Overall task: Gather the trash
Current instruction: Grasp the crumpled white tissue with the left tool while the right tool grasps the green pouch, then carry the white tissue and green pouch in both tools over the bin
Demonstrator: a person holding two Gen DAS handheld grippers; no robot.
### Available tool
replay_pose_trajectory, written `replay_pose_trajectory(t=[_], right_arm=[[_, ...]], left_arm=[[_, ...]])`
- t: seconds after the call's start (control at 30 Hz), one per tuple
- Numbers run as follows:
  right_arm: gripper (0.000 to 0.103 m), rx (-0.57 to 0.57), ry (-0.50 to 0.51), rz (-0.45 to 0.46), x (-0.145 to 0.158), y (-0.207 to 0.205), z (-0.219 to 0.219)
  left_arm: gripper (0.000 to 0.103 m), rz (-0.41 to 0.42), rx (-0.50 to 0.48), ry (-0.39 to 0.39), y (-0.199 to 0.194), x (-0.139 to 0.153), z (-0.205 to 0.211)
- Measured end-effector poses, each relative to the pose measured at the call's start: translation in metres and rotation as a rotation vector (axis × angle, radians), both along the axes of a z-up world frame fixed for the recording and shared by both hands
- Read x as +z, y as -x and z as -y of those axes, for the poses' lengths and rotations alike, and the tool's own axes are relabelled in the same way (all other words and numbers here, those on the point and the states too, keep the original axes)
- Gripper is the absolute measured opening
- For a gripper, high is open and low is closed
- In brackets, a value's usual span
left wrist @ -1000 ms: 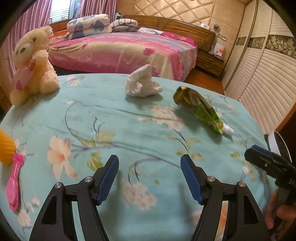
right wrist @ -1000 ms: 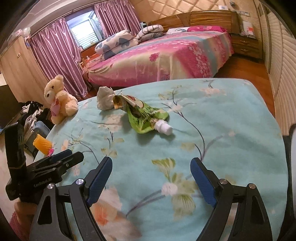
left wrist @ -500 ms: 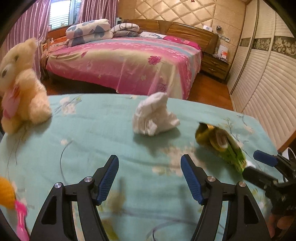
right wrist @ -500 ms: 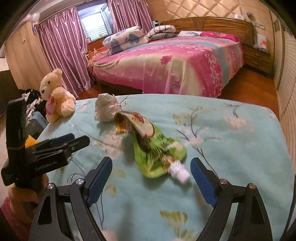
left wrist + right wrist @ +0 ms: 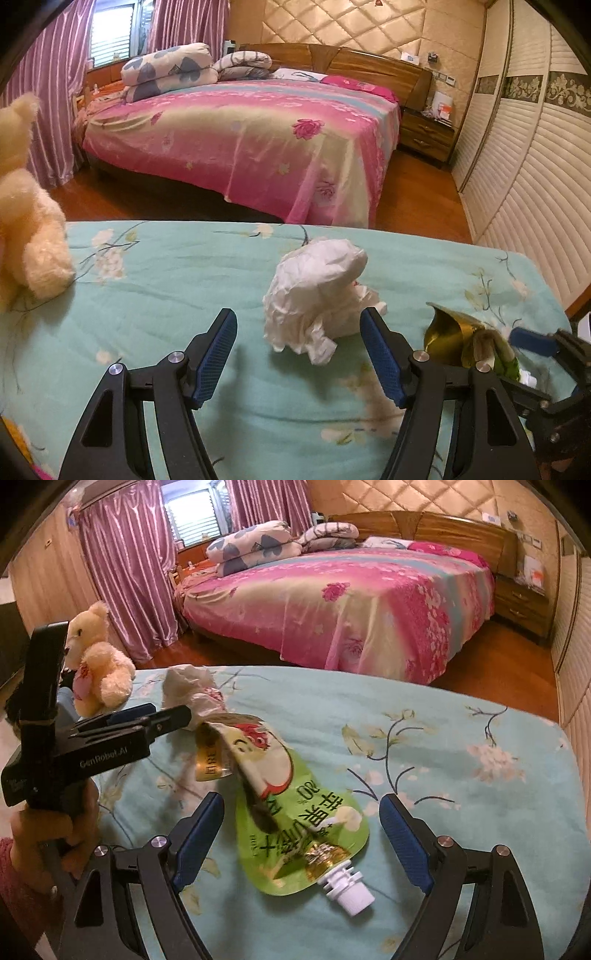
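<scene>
- Two claws stand wide apart over a teal flowered cloth, and neither grips anything.
- Left claw: blue pads spread, with the tissue wad just ahead of the gap, toward the right pad; whether that pad touches it I cannot tell.
- Right claw: its jaws have just been closing a little yet stay wide; the pouch lies flat between them, clear of both pads.
- Left view only: the wad seen whole, crumpled white, at 12 o'clock from the claw; of the pouch only a gold torn end shows at 3 o'clock, behind the right claw's tip.
- Right view only: the pouch seen whole, plus the left claw from the side at 9 o'clock, gripped by a hand in a pink sleeve; the wad sits at 11 o'clock, half hidden behind that claw.
- Pouch: green, printed with an apple and characters, flattened, gold inside at its torn far end, white spout pointing to 5 o'clock.
- Both views: a cream teddy at the cloth's far left, a pink bed beyond.
</scene>
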State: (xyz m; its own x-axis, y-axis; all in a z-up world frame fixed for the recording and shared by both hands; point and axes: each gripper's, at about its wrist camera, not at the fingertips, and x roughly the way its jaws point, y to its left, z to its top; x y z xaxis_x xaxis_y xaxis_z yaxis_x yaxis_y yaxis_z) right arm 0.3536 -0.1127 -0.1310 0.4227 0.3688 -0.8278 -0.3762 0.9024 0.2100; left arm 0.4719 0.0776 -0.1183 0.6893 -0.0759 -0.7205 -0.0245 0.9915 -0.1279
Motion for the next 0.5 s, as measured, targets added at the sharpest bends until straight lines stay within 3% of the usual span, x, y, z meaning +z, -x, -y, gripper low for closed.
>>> replay_pose_trajectory(t=[0.03,0.1,0.2,0.5], right_arm=[[0.082,-0.005,-0.005,-0.012,-0.003,-0.001,0.001],[0.075,-0.009,-0.019,-0.032,-0.006,-0.002,0.003],[0.071,-0.015,-0.021,-0.033,-0.004,-0.001,0.004],[0.061,-0.031,-0.054,-0.068,0.002,0.01,0.009]], left_arm=[[0.064,0.0,-0.005,-0.001,-0.002,-0.001,0.001],[0.042,-0.009,-0.029,0.004,-0.005,-0.002,0.004],[0.026,-0.008,-0.051,-0.021,-0.005,-0.002,0.009],[0.021,0.022,-0.085,-0.037,0.033,0.005,0.022]])
